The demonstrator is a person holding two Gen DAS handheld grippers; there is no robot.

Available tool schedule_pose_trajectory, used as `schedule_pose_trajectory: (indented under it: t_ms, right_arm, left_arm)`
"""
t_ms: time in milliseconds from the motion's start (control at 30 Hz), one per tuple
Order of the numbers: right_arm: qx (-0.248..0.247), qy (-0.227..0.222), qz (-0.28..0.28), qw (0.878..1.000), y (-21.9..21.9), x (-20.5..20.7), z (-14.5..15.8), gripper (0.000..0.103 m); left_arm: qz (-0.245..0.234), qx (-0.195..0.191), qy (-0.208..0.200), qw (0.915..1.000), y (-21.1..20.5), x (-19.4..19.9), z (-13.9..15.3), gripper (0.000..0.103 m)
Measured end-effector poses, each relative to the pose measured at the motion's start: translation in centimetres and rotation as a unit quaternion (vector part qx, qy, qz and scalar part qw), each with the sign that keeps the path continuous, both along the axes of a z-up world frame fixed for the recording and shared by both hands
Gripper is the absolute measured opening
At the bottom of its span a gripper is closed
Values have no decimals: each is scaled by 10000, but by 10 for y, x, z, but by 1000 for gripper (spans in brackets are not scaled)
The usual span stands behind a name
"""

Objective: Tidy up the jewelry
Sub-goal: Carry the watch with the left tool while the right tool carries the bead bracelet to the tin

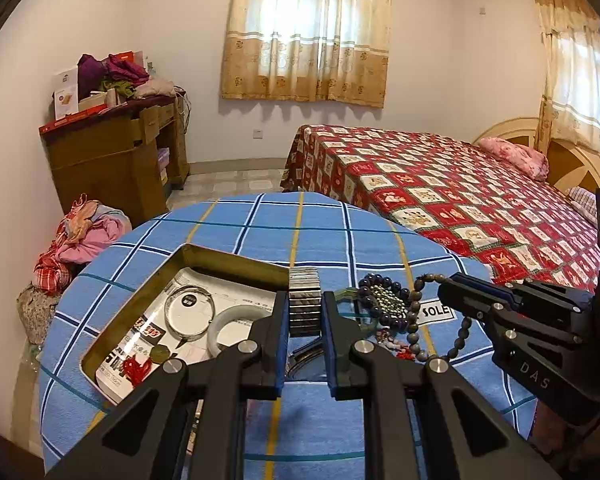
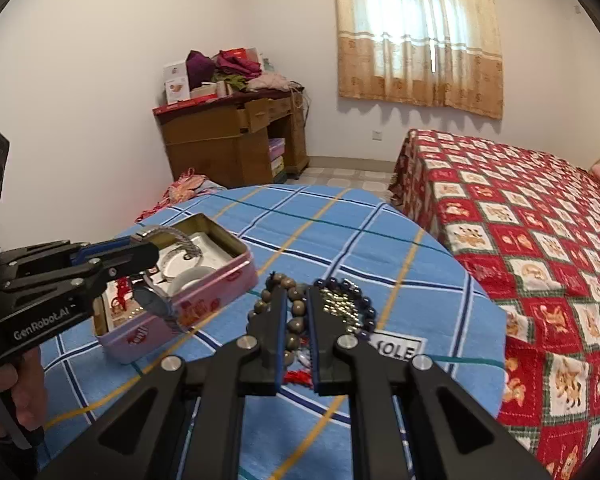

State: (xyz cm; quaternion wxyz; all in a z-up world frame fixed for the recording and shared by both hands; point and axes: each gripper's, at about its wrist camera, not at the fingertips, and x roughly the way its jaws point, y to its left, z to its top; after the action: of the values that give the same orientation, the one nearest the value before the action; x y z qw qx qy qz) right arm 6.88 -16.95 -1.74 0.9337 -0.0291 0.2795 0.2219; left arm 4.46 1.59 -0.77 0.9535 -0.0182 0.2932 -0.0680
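My left gripper [image 1: 305, 308] is shut on a metal-band wristwatch [image 1: 304, 300] and holds it over the right edge of the open pink tin [image 2: 204, 292]. In the right wrist view the watch [image 2: 156, 298] hangs from the left gripper [image 2: 148, 250], its face down by the tin's wall. The tin [image 1: 236, 260] holds a white bangle [image 1: 236, 320], a clear round piece and red items. My right gripper [image 2: 298, 300] is shut on a brown bead bracelet [image 2: 294, 322] on the cloth. It also shows in the left wrist view [image 1: 446, 290]. Dark blue beads [image 2: 360, 304] and a metal chain [image 2: 340, 302] lie beside it.
The round table has a blue checked cloth [image 2: 340, 240] with a white label [image 2: 396, 350]. A bed with a red patterned cover [image 2: 520, 220] stands to the right. A wooden desk [image 2: 236, 140] piled with clothes is at the back wall. Clothes lie on the floor [image 1: 84, 240].
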Motion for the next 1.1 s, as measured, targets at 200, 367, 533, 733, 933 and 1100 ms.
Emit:
schedule_pose_trajectory:
  t_ms: [200,367,533,733,933,1100]
  right_arm:
    - [-46,-64,206,9998,19,1,6,12]
    - [-77,-106,347,9993,33,2,10,12]
    - [-104,-135,459,9988,45,3,13,12]
    - [-134,-147,584,9981,56,10,14,12]
    - [-150,-144,712,9972,68,16,15,12]
    - [-135,-119,836,9963,80,22,14,12]
  left_arm:
    - [115,-28,30,9999,11,0,1,15]
    - [209,-56,25,9998,20,-2,2,15]
    - [316,-61,-11,9995,29,-3,4,15]
    - [483,-114,-30,9988,47,-2,6,15]
    - [737,-151,-37,9972,71,-2,9,15]
    - [900,-176,25,9958,87,1,5,15]
